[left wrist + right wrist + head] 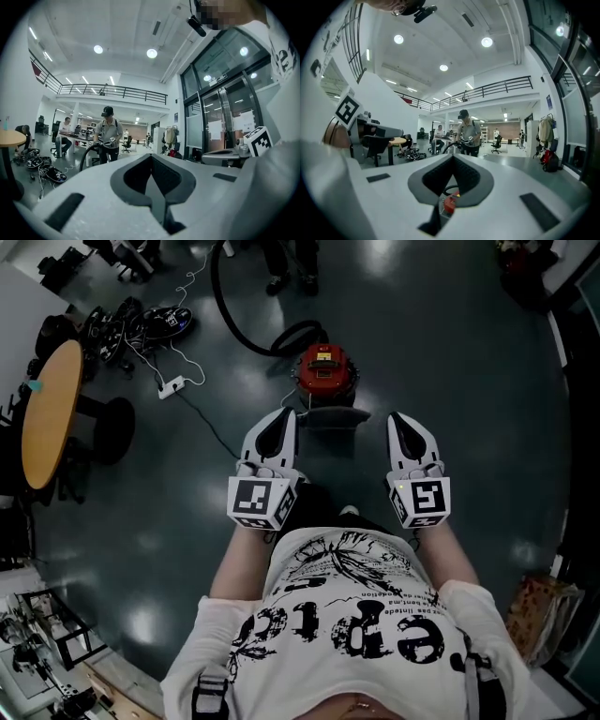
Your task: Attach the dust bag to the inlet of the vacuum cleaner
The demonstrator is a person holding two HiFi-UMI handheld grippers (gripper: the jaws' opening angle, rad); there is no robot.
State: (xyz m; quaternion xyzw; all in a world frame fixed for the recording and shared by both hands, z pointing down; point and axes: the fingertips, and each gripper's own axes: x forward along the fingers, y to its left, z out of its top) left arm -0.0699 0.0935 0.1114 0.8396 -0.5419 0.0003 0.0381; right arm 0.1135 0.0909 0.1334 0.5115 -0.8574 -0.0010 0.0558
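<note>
A red vacuum cleaner [323,371] stands on the dark floor ahead of me, its black hose [246,329] curving away to the upper left. A dark grey flat part [334,418] lies against its near side; I cannot tell what it is. My left gripper [281,418] and right gripper [401,420] are held level at chest height, side by side, either side of the vacuum as seen from above. Both are shut and hold nothing. In the left gripper view the left gripper [152,157] shows its jaws meeting. Below the right gripper [452,157], a bit of the red vacuum [450,204] shows.
A round wooden table [52,409] stands at the left. Near it are a pile of gear [141,324] and a white power strip [171,387] with its cable. Another person [468,131] stands farther off, holding a hose. Glass doors [225,117] are at the right.
</note>
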